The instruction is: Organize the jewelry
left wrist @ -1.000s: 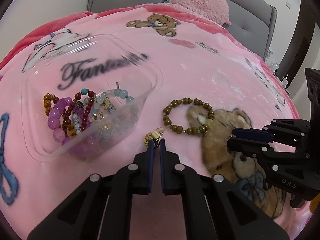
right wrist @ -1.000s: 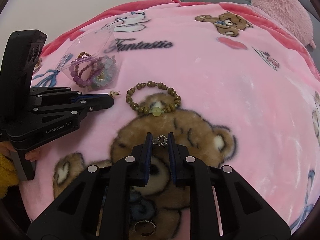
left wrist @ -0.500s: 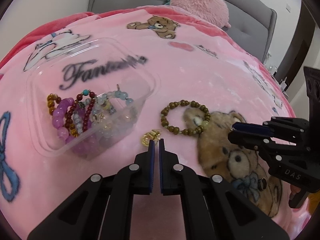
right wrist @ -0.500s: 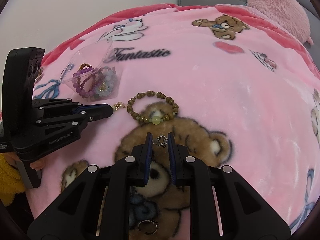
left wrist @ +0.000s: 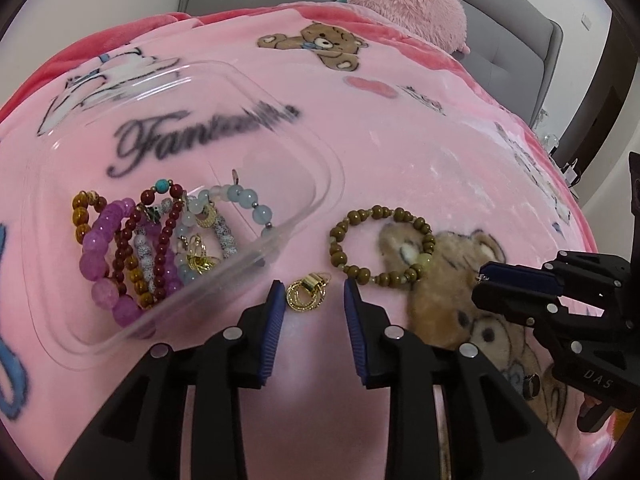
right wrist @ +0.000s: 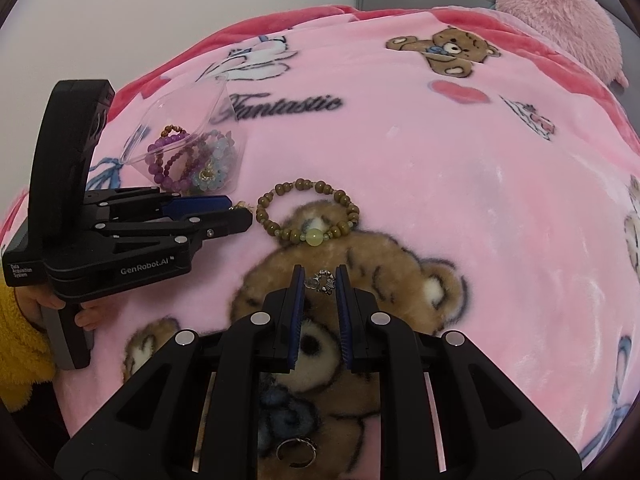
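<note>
A clear plastic box (left wrist: pixel 316 184) holds several bead bracelets (left wrist: pixel 128 248) and lies on a pink blanket. A gold ring charm (left wrist: pixel 306 294) lies on the blanket between the fingertips of my left gripper (left wrist: pixel 314 292), which is open around it. A brown bead bracelet (left wrist: pixel 380 244) lies just right of it and also shows in the right wrist view (right wrist: pixel 308 212). My right gripper (right wrist: pixel 319 280) stands partly open with a small silver piece (right wrist: pixel 320 281) between its tips, on the printed bear. The box also shows in the right wrist view (right wrist: pixel 188 120).
A silver ring (right wrist: pixel 296 450) lies on the blanket under my right gripper's body. A fluffy pink cushion (left wrist: pixel 408 4) sits at the far edge against a grey headboard. The blanket drops away at the left and right sides.
My left gripper was shut just behind the gold charm and has opened wide around it. The right gripper has stayed on the silver piece with its jaws about as before.
</note>
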`<state>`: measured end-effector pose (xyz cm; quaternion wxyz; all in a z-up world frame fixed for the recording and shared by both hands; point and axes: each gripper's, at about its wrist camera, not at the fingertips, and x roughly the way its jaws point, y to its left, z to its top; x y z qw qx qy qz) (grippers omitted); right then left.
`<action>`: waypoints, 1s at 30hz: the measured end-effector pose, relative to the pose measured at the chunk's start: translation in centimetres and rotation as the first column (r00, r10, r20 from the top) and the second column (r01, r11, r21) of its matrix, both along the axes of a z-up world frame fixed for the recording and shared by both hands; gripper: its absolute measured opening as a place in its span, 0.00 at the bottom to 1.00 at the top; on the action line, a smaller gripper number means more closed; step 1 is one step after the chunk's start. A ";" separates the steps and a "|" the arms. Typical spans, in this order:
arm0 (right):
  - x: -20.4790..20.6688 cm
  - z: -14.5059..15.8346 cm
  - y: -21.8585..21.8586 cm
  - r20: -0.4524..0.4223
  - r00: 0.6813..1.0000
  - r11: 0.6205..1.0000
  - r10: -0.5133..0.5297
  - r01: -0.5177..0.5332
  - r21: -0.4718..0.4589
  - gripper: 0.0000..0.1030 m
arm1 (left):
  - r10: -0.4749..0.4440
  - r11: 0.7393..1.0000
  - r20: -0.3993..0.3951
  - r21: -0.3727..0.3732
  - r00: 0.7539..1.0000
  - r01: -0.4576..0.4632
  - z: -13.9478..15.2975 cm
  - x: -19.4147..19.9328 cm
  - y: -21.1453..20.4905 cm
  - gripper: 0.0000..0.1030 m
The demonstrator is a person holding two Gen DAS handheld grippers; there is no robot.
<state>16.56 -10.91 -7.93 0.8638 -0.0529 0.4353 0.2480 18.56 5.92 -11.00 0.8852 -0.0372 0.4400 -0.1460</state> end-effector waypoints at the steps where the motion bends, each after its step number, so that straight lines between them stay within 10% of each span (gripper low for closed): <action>1: 0.0 0.0 0.0 0.000 1.000 1.000 -0.002 0.002 0.003 0.15 | 0.001 1.000 0.003 0.002 1.000 -0.001 0.0 0.0 0.0 0.21; 30: 0.4 5.5 0.3 0.106 0.994 0.994 -0.001 -0.011 0.112 0.15 | -0.032 0.993 0.264 -0.103 0.964 0.061 9.2 -5.0 1.5 0.14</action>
